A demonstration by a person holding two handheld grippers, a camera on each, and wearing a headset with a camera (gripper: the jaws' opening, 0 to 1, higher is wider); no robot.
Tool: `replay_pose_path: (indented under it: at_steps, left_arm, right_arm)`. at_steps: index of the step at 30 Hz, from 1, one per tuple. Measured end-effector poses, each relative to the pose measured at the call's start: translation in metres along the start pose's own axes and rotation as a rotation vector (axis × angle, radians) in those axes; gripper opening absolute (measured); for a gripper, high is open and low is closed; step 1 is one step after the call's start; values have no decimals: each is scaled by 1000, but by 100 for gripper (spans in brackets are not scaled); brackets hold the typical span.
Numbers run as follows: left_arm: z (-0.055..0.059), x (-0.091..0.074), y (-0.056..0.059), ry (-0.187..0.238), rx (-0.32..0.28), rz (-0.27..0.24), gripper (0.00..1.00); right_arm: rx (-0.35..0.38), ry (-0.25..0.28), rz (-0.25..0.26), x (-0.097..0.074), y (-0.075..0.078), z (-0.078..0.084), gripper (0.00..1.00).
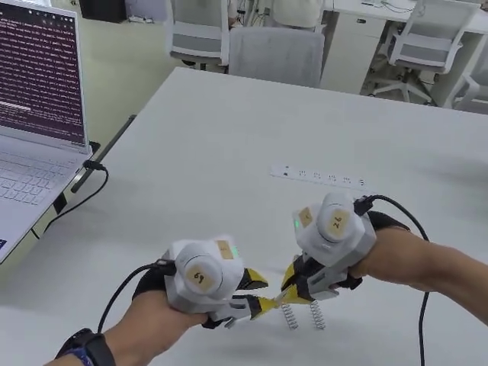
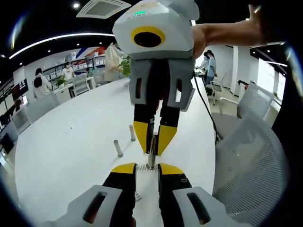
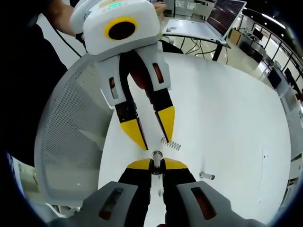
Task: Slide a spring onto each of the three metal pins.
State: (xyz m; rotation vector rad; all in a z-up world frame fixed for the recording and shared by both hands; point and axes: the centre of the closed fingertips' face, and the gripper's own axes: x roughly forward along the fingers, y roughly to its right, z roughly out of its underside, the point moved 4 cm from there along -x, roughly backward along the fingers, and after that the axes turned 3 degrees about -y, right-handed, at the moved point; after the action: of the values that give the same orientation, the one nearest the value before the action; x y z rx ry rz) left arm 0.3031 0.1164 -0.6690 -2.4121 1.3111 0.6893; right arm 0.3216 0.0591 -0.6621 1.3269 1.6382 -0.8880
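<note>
Right hand-held gripper (image 3: pixel 157 165), silvery pin (image 3: pixel 156 155) clamped — coiled spring (image 3: pixel 170 143) nearby

Left gripper (image 2: pixel 147 168) with fingers apart, facing right gripper (image 3: pixel 156 164), fingers pinched together.

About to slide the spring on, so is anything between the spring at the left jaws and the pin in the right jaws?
Nothing visible: the spring sits right beside the pin in the right gripper.

The head view looks down on the near edge of the table (image 1: pixel 229 130), while the two gripper views — low, close, facing each other — share one pin (image 2: pixel 151 158).
</note>
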Motion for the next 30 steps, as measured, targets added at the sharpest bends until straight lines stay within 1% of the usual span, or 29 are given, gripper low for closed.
replay_pose_path:
  at_steps: [3,5,11,18,21,25,30]
  left_arm:
    - [3,-5,-2,3,-18,-8,12]
    - [5,-7,-2,-1,-28,-4,13]
    - [15,-15,-3,-9,-56,-15,17]
    - [28,-32,-10,-15,-101,-56,21]
    - [34,-38,-14,-24,-121,-78,28]
    - [40,-48,-18,-20,-147,-98,28]
    - [50,-62,-23,-27,-165,-129,30]
  right_arm:
    - [6,0,2,0,1,1,5]
    - [14,-3,1,1,2,2,5]
    - [31,-7,-2,3,3,4,5]
    - [33,-11,-5,6,4,4,5]
    - [35,-13,-7,8,4,5,5]
    - [38,-16,-8,10,6,7,5]
    - [41,-21,-11,12,7,9,5]
